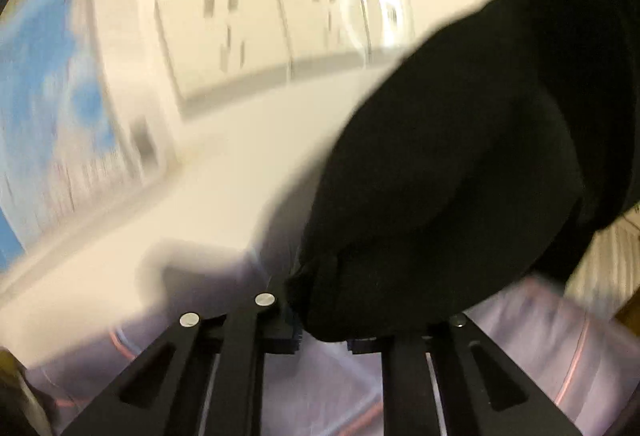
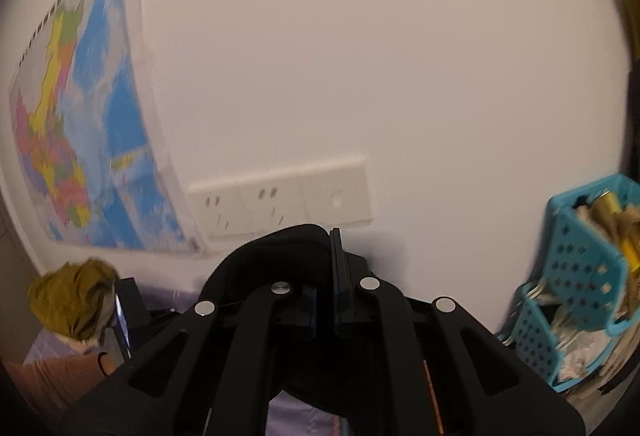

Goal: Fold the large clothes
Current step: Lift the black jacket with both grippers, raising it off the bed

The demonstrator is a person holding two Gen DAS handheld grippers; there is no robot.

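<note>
Both claws are pinching the same dark thing: a large black garment of soft fabric (image 1: pixel 460 163), lifted in front of the white wall. The left claw (image 1: pixel 320 336) has its fingers nearly together on a bunched edge of the cloth, which billows up and to the right of it. The right claw (image 2: pixel 324 300) is pressed together on another fold of the black fabric, which arches over its left finger just below the white socket strip (image 2: pixel 280 203).

Taking that socket strip as landmark: the colourful paper world map (image 2: pixel 80 123) hangs to its left, a crumpled olive-yellow cloth (image 2: pixel 72 300) lies below and left, and perforated turquoise plastic baskets (image 2: pixel 580 276) stuffed with odds and ends stand far to its right. Pale lilac bedding (image 1: pixel 552 324) lies beneath.

As I judge it, folding is at an early or middle stage: the garment is held up, not laid flat, and no finished fold shows.

Counted: one black garment, two claws, one socket strip with three panels, one map, one olive cloth, seemingly two baskets.
</note>
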